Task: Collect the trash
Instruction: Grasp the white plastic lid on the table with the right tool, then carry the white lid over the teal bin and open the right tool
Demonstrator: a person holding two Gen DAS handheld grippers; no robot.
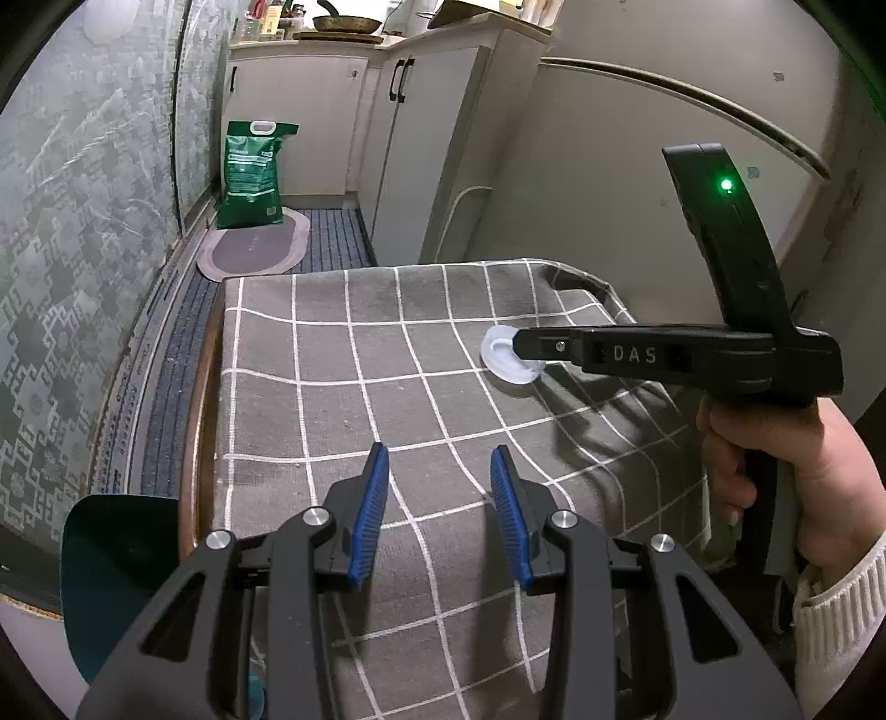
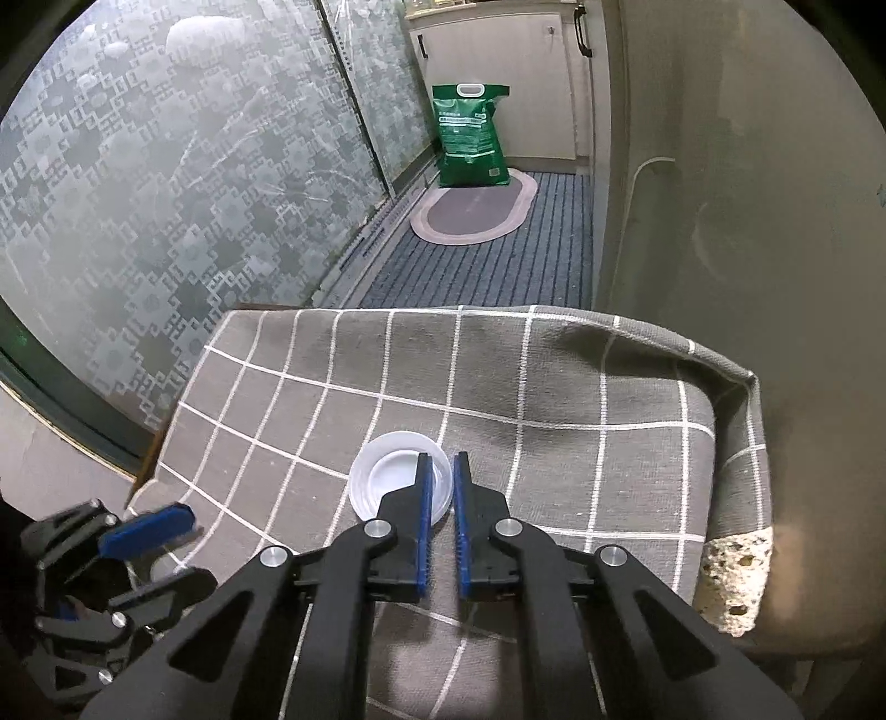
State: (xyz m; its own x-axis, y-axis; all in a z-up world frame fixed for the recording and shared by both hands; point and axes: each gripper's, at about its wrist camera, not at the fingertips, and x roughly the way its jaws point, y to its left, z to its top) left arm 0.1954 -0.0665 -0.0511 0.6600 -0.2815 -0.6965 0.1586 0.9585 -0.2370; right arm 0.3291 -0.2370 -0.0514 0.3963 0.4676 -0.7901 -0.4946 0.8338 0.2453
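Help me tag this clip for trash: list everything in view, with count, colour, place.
lid: one, white plastic, on the tablecloth, rim pinched by right gripper
tablecloth: one, grey with white checks, spread in the foreground
bag: one, green, on floor by cabinets
oval mat: one, grey, pink-edged, before the bag
cabinets: white, far end
left gripper: open, empty, above the near cloth
right gripper: shut on lid
hand: one, white sleeve, holding right gripper

A home kitchen: cabinets (image 1: pixel 310 116) topped with a frying pan (image 1: pixel 346 22), patterned glass door (image 2: pixel 166 194), floor mat (image 2: pixel 476 207).
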